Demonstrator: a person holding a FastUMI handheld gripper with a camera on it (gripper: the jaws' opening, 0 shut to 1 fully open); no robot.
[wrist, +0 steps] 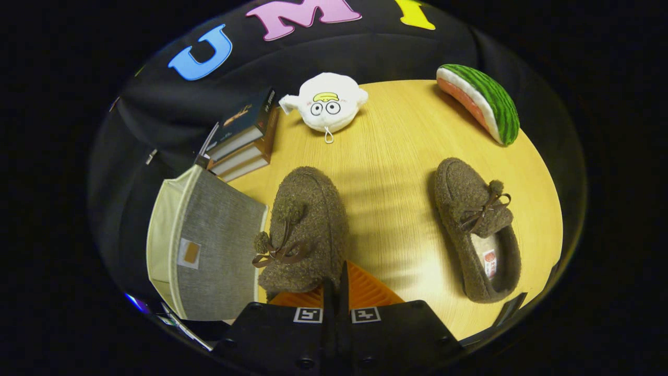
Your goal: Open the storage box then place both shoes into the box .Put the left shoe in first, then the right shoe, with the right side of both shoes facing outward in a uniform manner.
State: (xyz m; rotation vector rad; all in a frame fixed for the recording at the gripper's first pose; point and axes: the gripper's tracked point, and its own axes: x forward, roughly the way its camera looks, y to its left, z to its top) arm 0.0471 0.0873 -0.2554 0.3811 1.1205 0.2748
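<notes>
The gripper [336,292] has a broad black body, blocky and angled at its shoulders, with small round screw holes near the corners and along its lower face. Two square white tags with black coded patterns sit side by side on top. Its two fingers are ribbed plates, pressed close together with barely a slit between.

We could not tell whether the claw [334,292] actually pinched anything: its fingers lay together, hiding the heel of the near shoe [305,230]. The storage box [209,250] left of that shoe was cut off at its lower corner, its inside out of our sight. Book [245,137] titles beyond the box were too small to read.
</notes>
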